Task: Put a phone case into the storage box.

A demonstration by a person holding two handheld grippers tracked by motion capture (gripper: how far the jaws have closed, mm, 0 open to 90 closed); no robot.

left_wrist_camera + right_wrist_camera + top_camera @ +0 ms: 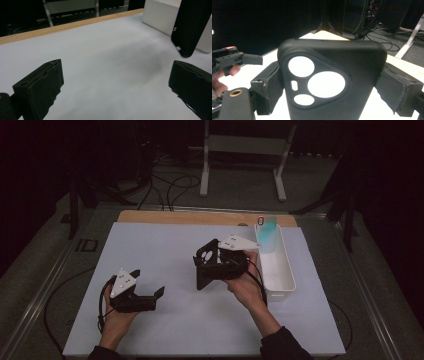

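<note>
- Right gripper view: the right gripper point(332, 85) has its jaws clamped on the two long edges of a matte black rubbery phone case point(332, 82) with round camera cut-outs.
- High view: that case point(207, 262) hangs just left of the long white plastic bin point(280, 275).
- Further left of the bin, the left gripper point(147, 282) sits low over the white table mat point(165, 245), jaws spread apart, nothing between them.
</note>
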